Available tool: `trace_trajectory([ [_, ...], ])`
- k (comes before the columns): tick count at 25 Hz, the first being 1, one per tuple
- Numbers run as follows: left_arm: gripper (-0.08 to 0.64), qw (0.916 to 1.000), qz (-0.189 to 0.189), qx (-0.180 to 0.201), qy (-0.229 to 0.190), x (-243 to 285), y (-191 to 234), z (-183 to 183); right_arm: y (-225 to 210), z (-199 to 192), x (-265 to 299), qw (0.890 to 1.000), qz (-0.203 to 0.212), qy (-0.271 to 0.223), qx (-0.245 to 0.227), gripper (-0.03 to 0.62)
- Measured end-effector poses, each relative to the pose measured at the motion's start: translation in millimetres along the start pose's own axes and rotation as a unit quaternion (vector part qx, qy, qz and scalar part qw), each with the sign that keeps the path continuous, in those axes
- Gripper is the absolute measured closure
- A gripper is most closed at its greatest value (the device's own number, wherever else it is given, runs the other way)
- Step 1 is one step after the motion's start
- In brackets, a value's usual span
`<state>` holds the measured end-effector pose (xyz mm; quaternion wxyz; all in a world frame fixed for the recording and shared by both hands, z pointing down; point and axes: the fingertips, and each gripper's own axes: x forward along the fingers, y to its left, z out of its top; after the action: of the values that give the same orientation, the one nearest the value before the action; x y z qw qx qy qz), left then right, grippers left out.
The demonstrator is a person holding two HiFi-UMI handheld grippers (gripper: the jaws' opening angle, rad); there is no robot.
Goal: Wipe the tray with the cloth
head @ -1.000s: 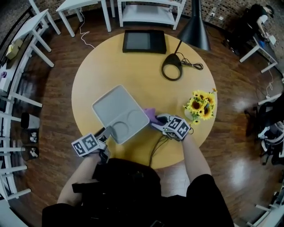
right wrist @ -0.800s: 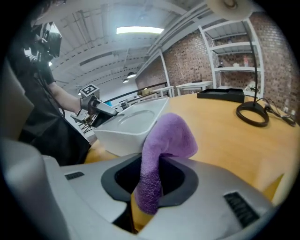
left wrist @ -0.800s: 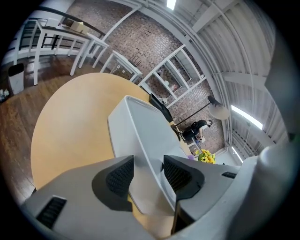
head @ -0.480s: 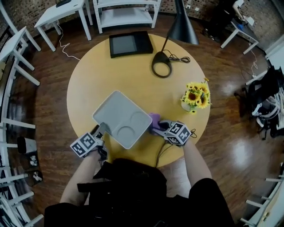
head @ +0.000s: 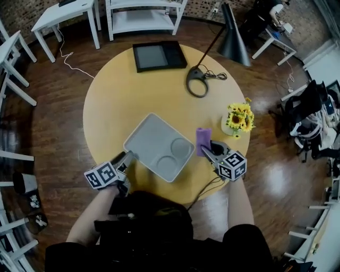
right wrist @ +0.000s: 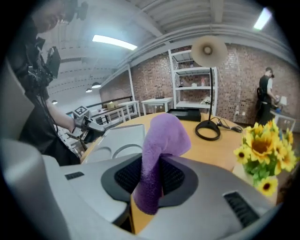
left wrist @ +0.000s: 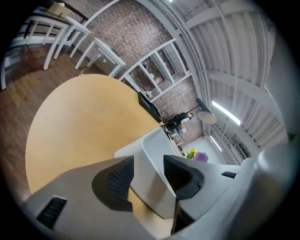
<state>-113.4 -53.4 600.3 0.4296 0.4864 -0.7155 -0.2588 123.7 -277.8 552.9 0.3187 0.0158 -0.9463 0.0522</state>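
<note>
Head view: person's torso (head: 149,228) hides the near rim of the tabletop (head: 109,106). Left gripper (head: 127,157) covers the near corner of the tray (head: 151,139). Right gripper (head: 208,149) masks the lower end of the cloth (head: 201,139). White shelf unit (head: 146,16) cut off by top edge. Lamp shade (head: 234,40) hides the top of its stem.
Left gripper view: tray's lower rim hidden behind the gripper body. Sunflowers (left wrist: 191,153) too small to make out.
Right gripper view: sunflowers clipped by the lens rim, their base hidden behind the gripper body. Far person (right wrist: 266,96) too small for detail.
</note>
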Motion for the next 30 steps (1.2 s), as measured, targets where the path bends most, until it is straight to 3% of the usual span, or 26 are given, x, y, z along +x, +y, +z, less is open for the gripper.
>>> trace_trajectory([
  [3,0.364,0.9999,-0.003,0.002,0.017,-0.1,2.6,4.6,-24.1,2.4,25.8,0.994,-0.069,0.058,-0.059,0.502],
  [5,0.364,0.9998,0.006,0.008,0.017,3.1,4.5,1.7,-45.2,-9.3,47.0,0.99,-0.085,0.097,-0.056,0.502],
  [9,0.351,0.9998,0.013,0.001,0.018,15.5,4.1,-10.9,-42.3,-30.3,79.7,0.994,0.006,0.111,0.018,0.502],
  [12,0.333,0.9999,0.016,-0.005,-0.003,15.3,3.0,-8.3,-28.9,-44.4,92.6,0.989,0.063,0.135,0.021,0.505],
  [16,0.331,0.9997,0.01,-0.01,-0.019,13.6,2.3,-3.8,-22.6,-48.4,91.4,0.986,0.1,0.124,0.049,0.511],
  [20,0.285,0.9996,-0.006,-0.011,-0.027,33.5,-3.0,19.9,4.8,-55.8,80.1,0.985,0.113,0.123,0.038,0.512],
  [23,0.265,0.9999,-0.007,0.009,-0.003,63.5,-5.7,40.5,33.5,-62.1,68.4,0.986,0.11,0.101,0.079,0.515],
  [26,0.269,0.997,-0.016,0.054,0.052,91.5,-10.7,52.1,69.9,-65.4,58.2,0.982,0.116,0.06,0.137,0.515],
  [30,0.272,0.9898,-0.041,0.089,0.103,122.7,-24.9,62.9,120.0,-67.1,56.7,0.979,0.126,0.029,0.16,0.514],
])
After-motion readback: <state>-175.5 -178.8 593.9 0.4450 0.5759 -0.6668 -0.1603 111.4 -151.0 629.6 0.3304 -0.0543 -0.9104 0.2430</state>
